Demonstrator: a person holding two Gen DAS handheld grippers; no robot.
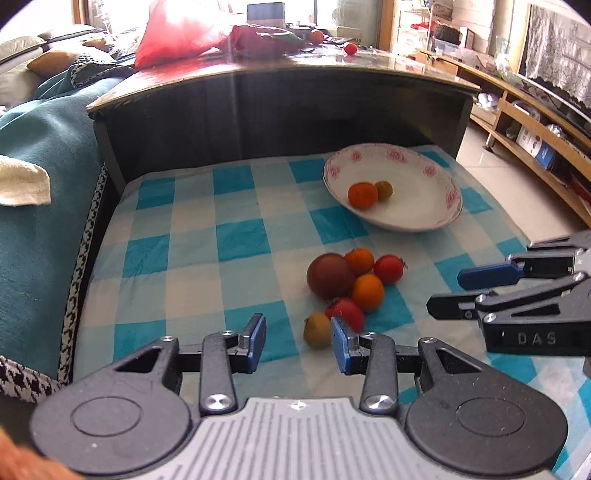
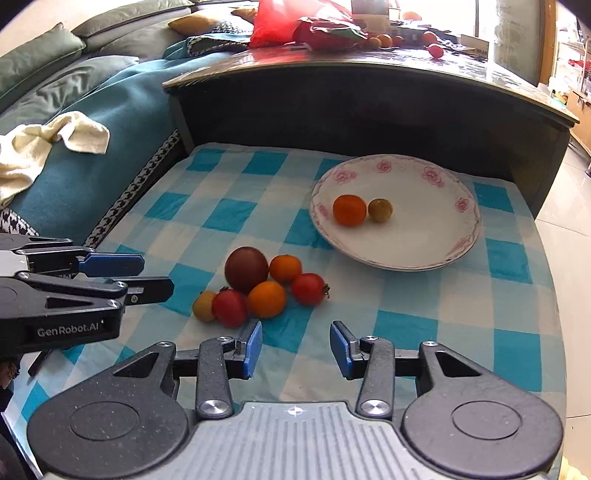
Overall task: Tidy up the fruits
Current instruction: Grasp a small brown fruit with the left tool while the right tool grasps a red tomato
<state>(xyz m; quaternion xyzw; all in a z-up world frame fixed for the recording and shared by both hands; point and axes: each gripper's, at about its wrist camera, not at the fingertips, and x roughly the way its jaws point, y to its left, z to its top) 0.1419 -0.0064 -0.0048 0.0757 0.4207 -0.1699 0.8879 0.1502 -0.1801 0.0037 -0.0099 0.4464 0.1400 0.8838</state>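
Note:
A white plate with pink flowers (image 1: 439,173) (image 2: 436,229) sits on the blue checked cloth and holds an orange fruit (image 1: 362,195) (image 2: 349,210) and a small green-brown fruit (image 1: 384,190) (image 2: 380,210). A pile lies in front of it: a dark red fruit (image 1: 330,275) (image 2: 246,270), two orange fruits (image 1: 367,291) (image 2: 266,298), two red fruits (image 1: 388,268) (image 2: 309,288) and a small yellow-green fruit (image 1: 317,329) (image 2: 204,305). My left gripper (image 1: 298,341) is open and empty, just before the yellow-green fruit. My right gripper (image 2: 295,345) is open and empty, right of the pile.
A dark wooden table (image 1: 280,96) with a red bag (image 1: 177,33) and more fruit rises behind the cloth. A teal-covered sofa (image 1: 44,177) with a cream towel (image 2: 44,144) borders the left. Tiled floor and wooden shelves (image 1: 532,133) lie to the right.

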